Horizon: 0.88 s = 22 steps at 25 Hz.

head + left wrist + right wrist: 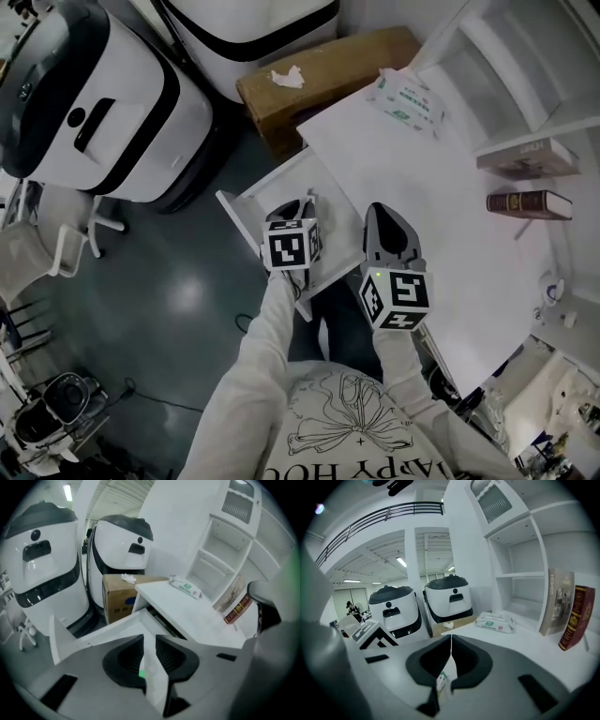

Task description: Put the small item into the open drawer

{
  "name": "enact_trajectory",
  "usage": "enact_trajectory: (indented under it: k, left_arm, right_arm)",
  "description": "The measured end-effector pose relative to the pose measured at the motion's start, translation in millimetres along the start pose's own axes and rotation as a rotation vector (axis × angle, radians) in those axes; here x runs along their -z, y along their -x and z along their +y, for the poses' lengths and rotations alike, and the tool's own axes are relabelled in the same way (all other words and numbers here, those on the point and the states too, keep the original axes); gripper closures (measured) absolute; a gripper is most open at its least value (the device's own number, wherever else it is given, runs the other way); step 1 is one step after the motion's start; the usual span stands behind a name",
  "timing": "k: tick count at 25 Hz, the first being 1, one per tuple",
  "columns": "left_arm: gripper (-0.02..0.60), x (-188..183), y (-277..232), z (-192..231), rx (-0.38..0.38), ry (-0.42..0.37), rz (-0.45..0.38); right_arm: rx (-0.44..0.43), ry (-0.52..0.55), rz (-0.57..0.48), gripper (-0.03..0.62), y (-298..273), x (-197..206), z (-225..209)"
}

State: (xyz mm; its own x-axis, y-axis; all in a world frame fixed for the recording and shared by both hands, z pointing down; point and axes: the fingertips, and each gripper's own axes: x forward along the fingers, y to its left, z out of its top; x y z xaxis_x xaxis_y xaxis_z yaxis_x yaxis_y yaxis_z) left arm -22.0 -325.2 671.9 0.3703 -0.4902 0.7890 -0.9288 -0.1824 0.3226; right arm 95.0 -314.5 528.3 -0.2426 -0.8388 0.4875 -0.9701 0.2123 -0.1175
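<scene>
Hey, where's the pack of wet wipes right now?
In the head view the pack of wet wipes lies at the far end of the white desk, right of the cardboard box and left of the shelf unit.

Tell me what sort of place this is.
Probably a robotics lab or demo hall staged as a room: two big white machines stand by a cardboard box, beside a white desk with shelves and books; a mezzanine railing runs overhead.
</scene>
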Motion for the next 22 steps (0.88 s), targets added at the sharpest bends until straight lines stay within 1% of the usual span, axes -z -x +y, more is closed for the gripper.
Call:
enact_trajectory:
  k: [2,4,8,14,18,22]
  left_arm:
    - [0.547,-22.3,23.7,-3.6,-0.009,-0.027,-0.07]
    - [0.566,-45.2,50.5,-8.8,-0.009,-0.052,-0.145]
    - [0.573,-83.4,108.1,-21.8,-0.009,-0.084,-0.294]
    - [0.574,-123.2,188.6,-44.9,0.001,-0.12,-0.498]
    - [0.575,-140.5,236.7,-60.2,-0.004,-0.158,-0.617]
    - [0.575,-150.5,271.1,-71.9,-0.035,-0.211,-0.712]
  right_arm:
    - [-0.004,0.012,-0.027,0.589,5.9,-14.0,4.6]
    - [-0.01,0.022,-0.058,0.59,13.0,-28.4,9.6]
    - [-0.023,0.038,-0.113,0.59,30.6,-53.7,20.8]
    - [-0.053,0.056,-0.197,0.589,58.3,-87.8,33.4]
    - [-0.063,0.062,-0.255,0.589,73.7,-108.6,39.4]
    - [-0.072,0.068,-0.304,0.589,83.6,-125.6,44.7]
